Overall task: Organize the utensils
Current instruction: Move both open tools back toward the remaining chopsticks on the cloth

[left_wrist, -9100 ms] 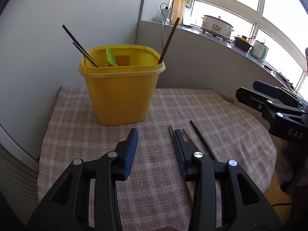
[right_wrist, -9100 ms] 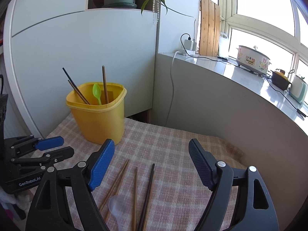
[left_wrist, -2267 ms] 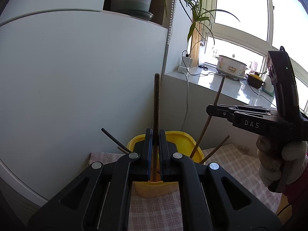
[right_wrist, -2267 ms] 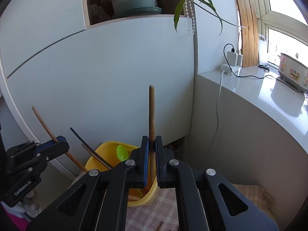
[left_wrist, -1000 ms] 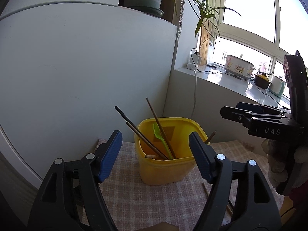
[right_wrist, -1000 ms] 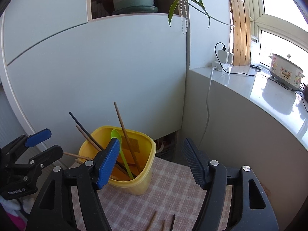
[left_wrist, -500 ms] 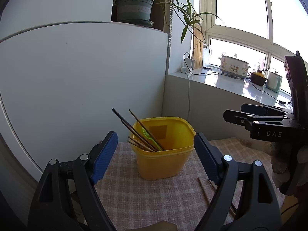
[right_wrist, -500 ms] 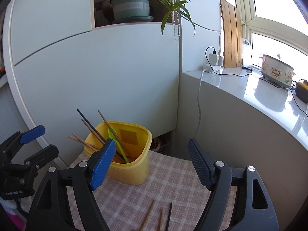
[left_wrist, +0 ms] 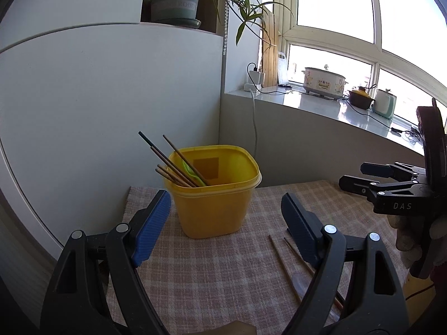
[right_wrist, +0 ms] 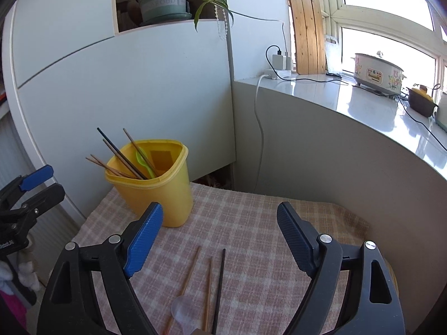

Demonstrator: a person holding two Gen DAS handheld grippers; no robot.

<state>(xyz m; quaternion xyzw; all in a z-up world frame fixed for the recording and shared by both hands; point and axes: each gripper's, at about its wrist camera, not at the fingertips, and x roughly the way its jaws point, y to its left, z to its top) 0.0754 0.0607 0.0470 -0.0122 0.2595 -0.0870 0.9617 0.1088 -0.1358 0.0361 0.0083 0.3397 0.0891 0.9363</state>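
Observation:
A yellow bin (left_wrist: 215, 203) stands on the checked cloth (left_wrist: 218, 268) and holds several chopsticks (left_wrist: 170, 162) and a green spoon (left_wrist: 191, 171). It also shows in the right wrist view (right_wrist: 159, 189). My left gripper (left_wrist: 226, 223) is open and empty, above the cloth in front of the bin. My right gripper (right_wrist: 218, 231) is open and empty, above loose chopsticks (right_wrist: 208, 284) and a clear spoon (right_wrist: 183, 314) on the cloth. These chopsticks also show in the left wrist view (left_wrist: 282, 259).
A white wall panel (left_wrist: 97, 106) rises behind the bin. A grey counter (right_wrist: 349, 117) with a cooker (right_wrist: 377, 74) curves along the right. A potted plant (right_wrist: 162, 2) sits in a niche above. The cloth's edge drops off at the left.
Both grippers have let go of their chopsticks, which now stand in the bin. Both have opened and drawn back and down from the bin.

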